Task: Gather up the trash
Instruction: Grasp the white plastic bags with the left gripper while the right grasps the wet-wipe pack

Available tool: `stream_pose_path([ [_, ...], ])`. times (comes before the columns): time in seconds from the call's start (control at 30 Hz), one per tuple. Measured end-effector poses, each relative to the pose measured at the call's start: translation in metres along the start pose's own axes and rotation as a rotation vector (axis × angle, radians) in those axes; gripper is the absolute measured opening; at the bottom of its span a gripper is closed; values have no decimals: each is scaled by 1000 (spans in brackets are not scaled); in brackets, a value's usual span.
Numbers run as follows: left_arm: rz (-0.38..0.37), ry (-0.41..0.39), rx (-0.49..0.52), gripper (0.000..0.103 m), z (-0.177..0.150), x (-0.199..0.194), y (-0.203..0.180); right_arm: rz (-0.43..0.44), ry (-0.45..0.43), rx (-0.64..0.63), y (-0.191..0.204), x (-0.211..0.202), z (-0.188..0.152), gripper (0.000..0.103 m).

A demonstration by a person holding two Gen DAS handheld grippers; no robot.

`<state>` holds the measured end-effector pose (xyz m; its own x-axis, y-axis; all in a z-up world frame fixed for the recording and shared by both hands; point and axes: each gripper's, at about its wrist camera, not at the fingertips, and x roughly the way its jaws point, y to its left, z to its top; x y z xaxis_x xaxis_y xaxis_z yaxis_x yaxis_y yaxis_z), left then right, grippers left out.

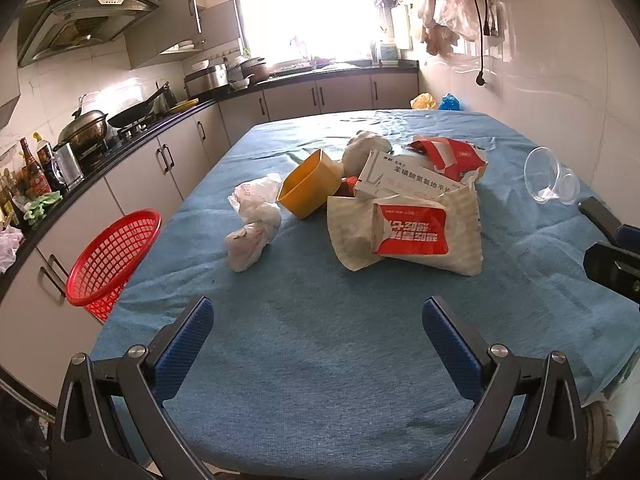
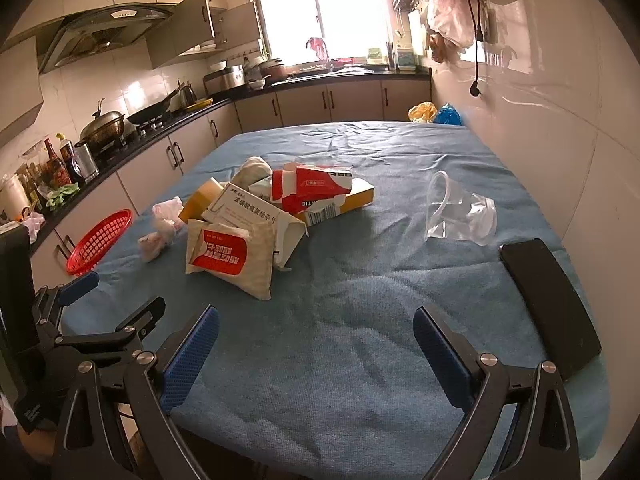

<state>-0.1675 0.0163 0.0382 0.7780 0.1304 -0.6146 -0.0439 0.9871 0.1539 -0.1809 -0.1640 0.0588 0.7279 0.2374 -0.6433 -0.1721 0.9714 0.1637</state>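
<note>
Both sets of fingers spread wide, nothing held: left gripper [image 1: 318, 344] and right gripper [image 2: 316, 354] hover low over the near edge of the blue-covered surface [image 1: 320, 380]. Trash sits in a loose heap mid-surface: striped paper bag with red label [image 1: 408, 236] nearest me, white printed box [image 1: 404, 180] leaning behind it, torn red-and-white carton [image 2: 312, 188] at the back, orange tub [image 1: 308, 188] tipped on its side at the left, crumpled white wrapper [image 1: 254, 224] just beside the tub. Clear plastic cup [image 2: 460, 212] lies on its side, well apart to the right. Red mesh basket [image 1: 112, 256] sits at the surface's left edge, probably the bin. A black phone-like slab [image 2: 548, 304] lies near my right fingers; likely not trash, leave it. My judgement: nothing collected yet. Best start is the left fingers on the crumpled wrapper, closest to the basket, pinched across its narrow waist so it does not unfold. Right fingers suit the cup: grip one wall at the rim, lightly, as thin plastic may buckle or squirt free.
</note>
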Motion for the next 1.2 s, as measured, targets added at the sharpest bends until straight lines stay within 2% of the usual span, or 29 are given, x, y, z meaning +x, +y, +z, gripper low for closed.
stream_pose_path([
  [0.4,11,19,-7,103,0,5,5,27,20,-8,5,7,1,97],
  [0.6,15,21,-8,103,-1,5,5,33,34,-26,8,9,-1,87],
  [0.93,13,30,-9,103,-2,8,7,71,67,-28,11,17,-4,63],
  [1.07,5,32,-24,103,-2,9,13,89,72,-40,14,18,-3,44],
  [1.2,-9,29,-49,103,0,12,29,120,75,-49,17,21,-1,38],
])
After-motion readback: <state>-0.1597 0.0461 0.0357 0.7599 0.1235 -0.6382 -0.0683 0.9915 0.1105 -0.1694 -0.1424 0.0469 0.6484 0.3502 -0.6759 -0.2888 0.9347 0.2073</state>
